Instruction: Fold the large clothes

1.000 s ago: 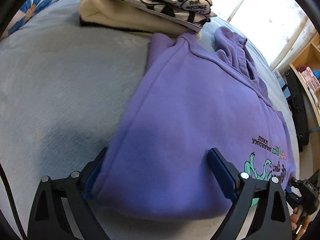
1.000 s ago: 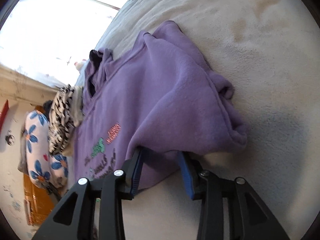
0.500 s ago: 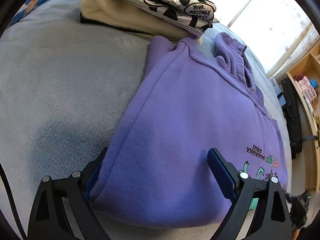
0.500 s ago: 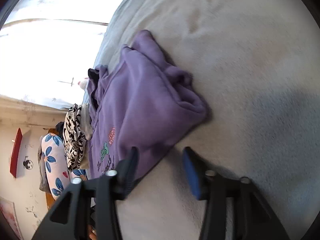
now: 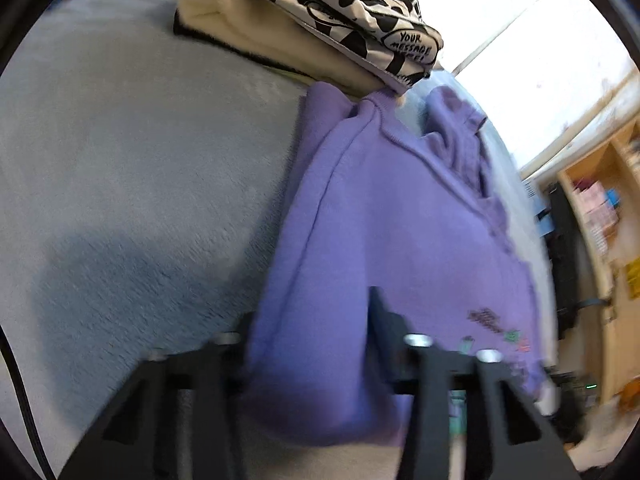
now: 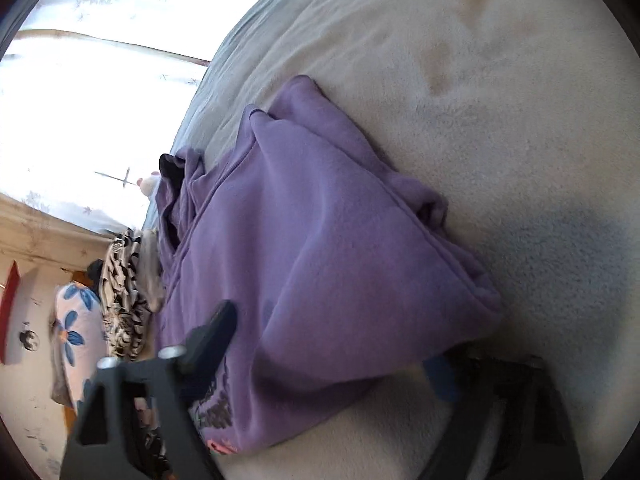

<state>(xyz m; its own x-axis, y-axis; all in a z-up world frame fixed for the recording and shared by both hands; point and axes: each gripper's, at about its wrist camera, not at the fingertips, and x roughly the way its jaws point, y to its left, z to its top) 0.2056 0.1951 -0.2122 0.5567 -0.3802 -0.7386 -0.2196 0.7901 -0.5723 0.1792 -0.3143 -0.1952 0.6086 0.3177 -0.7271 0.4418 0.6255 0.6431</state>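
Closing on the near hem of the hoodie (image 5: 384, 248), left hand-held gripper (image 5: 316, 344) has a thick fold bunched between its jaws. Right hand-held gripper (image 6: 340, 344) also closing, jaws straddling the other near corner; pad contact not clear.

Progress, judged: sleeves look tucked in, body a rough rectangle on the bed (image 5: 132, 184); the hem-to-collar fold is left.

Room: bare bed outward of each gripper. Ahead of the left one, the hoodie's far corner touches the folded stack (image 5: 312, 20). Bed edge lies beyond the collar, toward the window (image 6: 92, 92).
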